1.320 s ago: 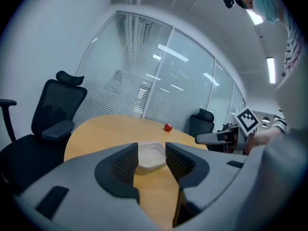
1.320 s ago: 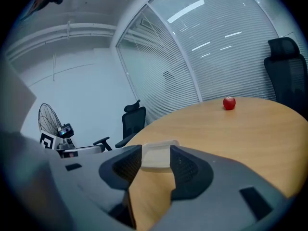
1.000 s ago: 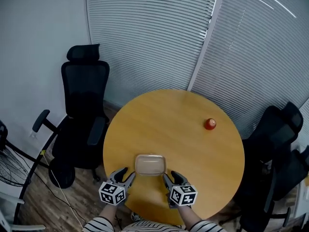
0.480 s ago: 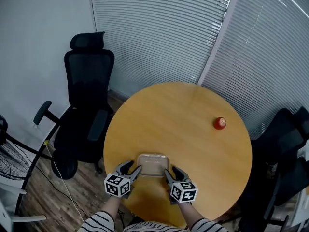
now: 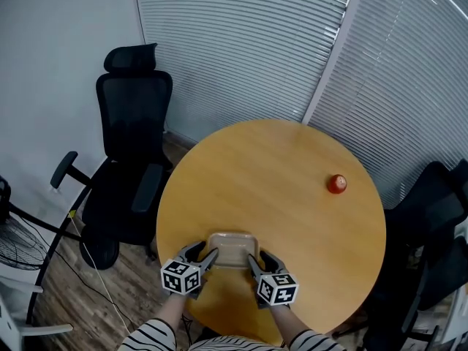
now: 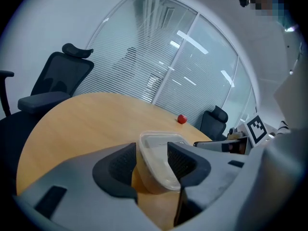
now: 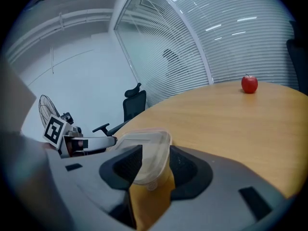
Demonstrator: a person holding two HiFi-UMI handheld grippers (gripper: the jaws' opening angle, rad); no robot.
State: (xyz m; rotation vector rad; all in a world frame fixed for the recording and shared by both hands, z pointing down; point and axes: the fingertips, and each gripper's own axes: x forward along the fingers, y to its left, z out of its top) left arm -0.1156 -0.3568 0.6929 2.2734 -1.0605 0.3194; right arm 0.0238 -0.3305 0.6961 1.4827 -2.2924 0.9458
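Note:
A clear plastic lidded container (image 5: 232,247) lies near the front edge of the round wooden table (image 5: 270,174). My left gripper (image 5: 202,253) is at its near left corner and my right gripper (image 5: 256,259) at its near right corner. In the left gripper view the container (image 6: 161,160) fills the gap of the left gripper (image 6: 151,153), whose jaws stand wide. In the right gripper view the container (image 7: 147,150) likewise sits inside the right gripper (image 7: 155,160), jaws spread. A red apple (image 5: 336,183) rests far right on the table.
A black office chair (image 5: 135,134) stands left of the table and more black chairs (image 5: 431,210) stand at its right. A floor fan (image 5: 14,243) is at the far left. Glass walls with blinds (image 5: 241,42) close off the back.
Both grippers moved forward to the container, so its near corners now lie between their jaws. The jaw gaps look unchanged. The apple has not moved.

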